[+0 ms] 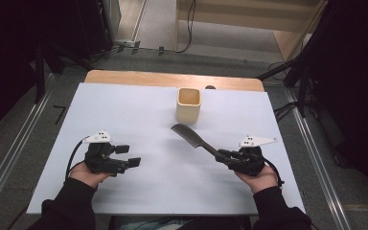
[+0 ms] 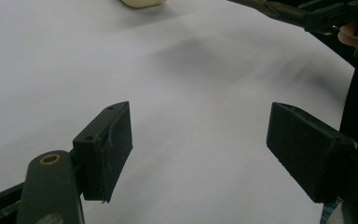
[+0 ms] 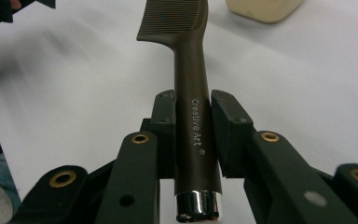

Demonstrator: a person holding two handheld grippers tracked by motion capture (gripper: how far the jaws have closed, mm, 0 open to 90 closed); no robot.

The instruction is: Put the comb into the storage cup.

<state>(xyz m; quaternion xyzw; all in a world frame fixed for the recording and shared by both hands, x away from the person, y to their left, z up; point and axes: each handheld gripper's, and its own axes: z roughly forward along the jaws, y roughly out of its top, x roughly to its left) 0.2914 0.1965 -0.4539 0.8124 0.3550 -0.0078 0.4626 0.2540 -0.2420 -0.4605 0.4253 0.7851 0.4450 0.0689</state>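
A dark comb [image 1: 191, 136] with a round handle and a chrome end cap points toward the far middle of the table. My right gripper [image 1: 223, 155] is shut on its handle [image 3: 191, 93], the pads pressing both sides, with the toothed head [image 3: 172, 18] sticking out ahead. A cream square cup [image 1: 189, 105] stands upright just beyond the comb's head; its base edge shows in the right gripper view [image 3: 263, 8]. Low over the white sheet at the near left, my left gripper [image 1: 130, 155] is open, its jaws wide apart [image 2: 200, 140] with nothing between them.
A white sheet [image 1: 124, 110] covers the table, and a strip of wooden top [image 1: 172, 79] shows at the far edge. Metal rails [image 1: 9, 153] run along the floor on both sides. Cables [image 1: 189, 33] and dark stands lie beyond the table.
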